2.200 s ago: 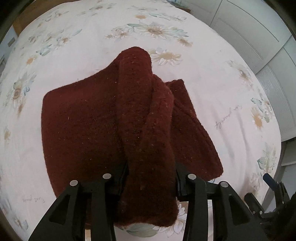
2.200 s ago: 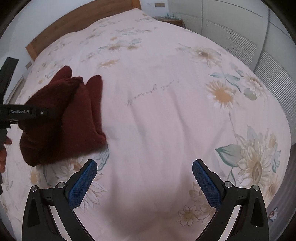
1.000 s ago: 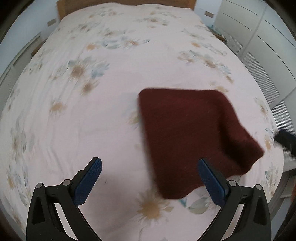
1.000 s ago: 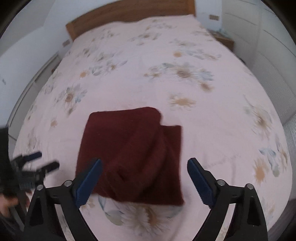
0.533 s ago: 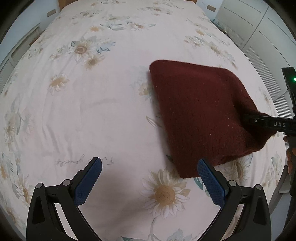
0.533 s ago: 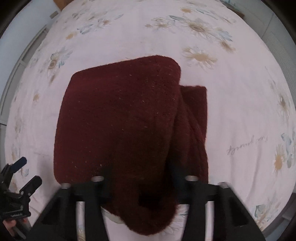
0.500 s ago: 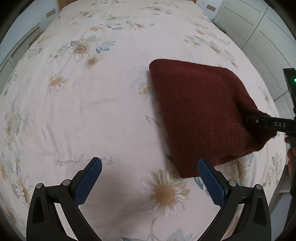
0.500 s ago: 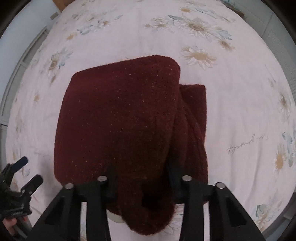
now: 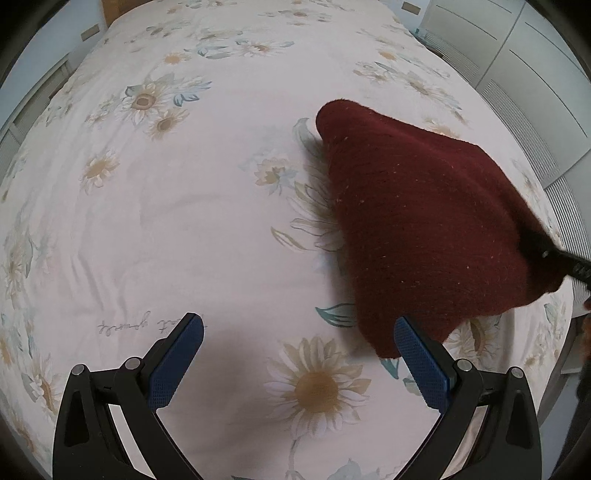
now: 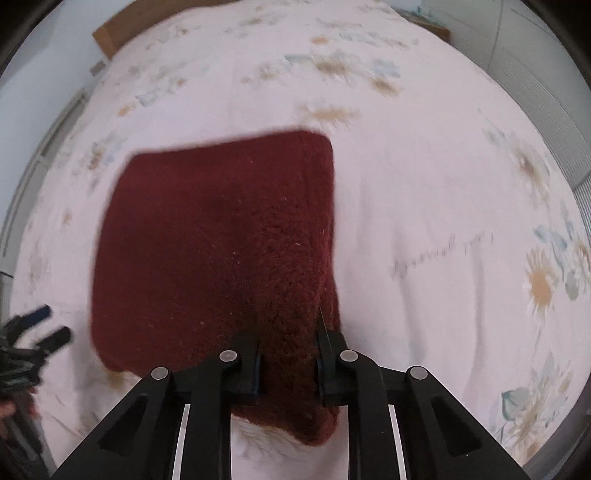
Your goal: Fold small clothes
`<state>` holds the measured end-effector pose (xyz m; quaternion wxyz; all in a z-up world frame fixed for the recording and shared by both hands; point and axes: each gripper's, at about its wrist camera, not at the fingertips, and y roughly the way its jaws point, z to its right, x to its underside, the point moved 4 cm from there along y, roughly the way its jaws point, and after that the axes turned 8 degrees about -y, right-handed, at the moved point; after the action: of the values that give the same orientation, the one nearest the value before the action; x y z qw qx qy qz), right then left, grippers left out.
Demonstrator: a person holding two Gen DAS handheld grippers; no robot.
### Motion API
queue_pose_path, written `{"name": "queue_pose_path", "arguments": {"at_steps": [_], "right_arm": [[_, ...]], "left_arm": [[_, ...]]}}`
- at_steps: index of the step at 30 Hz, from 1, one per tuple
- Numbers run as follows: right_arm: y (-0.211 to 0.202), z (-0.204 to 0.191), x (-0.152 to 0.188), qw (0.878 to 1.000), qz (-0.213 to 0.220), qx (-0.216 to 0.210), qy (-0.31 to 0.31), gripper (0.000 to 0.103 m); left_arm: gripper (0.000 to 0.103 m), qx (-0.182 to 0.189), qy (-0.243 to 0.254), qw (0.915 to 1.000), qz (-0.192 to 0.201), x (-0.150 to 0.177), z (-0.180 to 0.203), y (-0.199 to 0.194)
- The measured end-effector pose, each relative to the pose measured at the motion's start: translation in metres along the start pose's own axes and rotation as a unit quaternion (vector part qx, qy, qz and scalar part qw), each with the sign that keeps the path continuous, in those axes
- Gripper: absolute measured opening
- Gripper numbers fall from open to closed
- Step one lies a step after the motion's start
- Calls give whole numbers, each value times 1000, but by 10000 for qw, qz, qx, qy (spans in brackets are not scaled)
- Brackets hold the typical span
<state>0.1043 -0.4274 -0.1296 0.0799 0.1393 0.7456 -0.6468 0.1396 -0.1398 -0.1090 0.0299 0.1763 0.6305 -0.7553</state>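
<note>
A dark red knitted garment (image 9: 424,229), folded, is lifted at its near right edge, its far part close to the flowered bedsheet (image 9: 184,206). My right gripper (image 10: 288,354) is shut on the thick folded edge of the garment (image 10: 207,251). It shows as a black bar at the right edge of the left wrist view (image 9: 561,258). My left gripper (image 9: 295,354) is open and empty, just left of the garment's near corner. It also shows at the left edge of the right wrist view (image 10: 33,332).
The bed's wooden headboard (image 10: 122,26) is at the far end. White wardrobe doors (image 9: 517,55) stand along the right side. The bed's right edge (image 9: 565,332) is close to the garment.
The left gripper let go of the garment and drew back to its left. The right gripper closed on its near edge and has raised it; the right view is blurred from motion.
</note>
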Motion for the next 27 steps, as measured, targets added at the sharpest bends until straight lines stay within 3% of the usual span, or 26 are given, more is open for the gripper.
{"name": "queue_pose_path", "arguments": {"at_steps": [4, 7, 9, 13, 18, 19, 25, 27], "right_arm": [[14, 6, 10, 9999, -9, 38, 142, 23], [12, 6, 11, 9998, 79, 67, 191, 37], [8, 7, 10, 9996, 87, 133, 213, 53], [3, 6, 7, 9997, 102, 140, 145, 58], [-7, -1, -1, 9994, 155, 310, -33, 80], [-11, -2, -3, 9993, 196, 317, -56, 80], [-23, -12, -24, 9990, 370, 113, -231, 89], [-15, -13, -31, 9992, 318, 49, -220, 98]], "left_arm": [[102, -7, 82, 10000, -7, 2, 6, 2], [102, -10, 103, 9999, 1, 2, 8, 3], [102, -42, 123, 9999, 7, 1, 8, 4], [102, -141, 166, 9998, 8, -2, 11, 7], [102, -157, 178, 9997, -21, -14, 17, 11], [102, -137, 176, 9997, -22, -18, 18, 12], [102, -127, 191, 9997, -20, -46, 32, 16], [102, -74, 162, 9998, -49, -55, 41, 23]]}}
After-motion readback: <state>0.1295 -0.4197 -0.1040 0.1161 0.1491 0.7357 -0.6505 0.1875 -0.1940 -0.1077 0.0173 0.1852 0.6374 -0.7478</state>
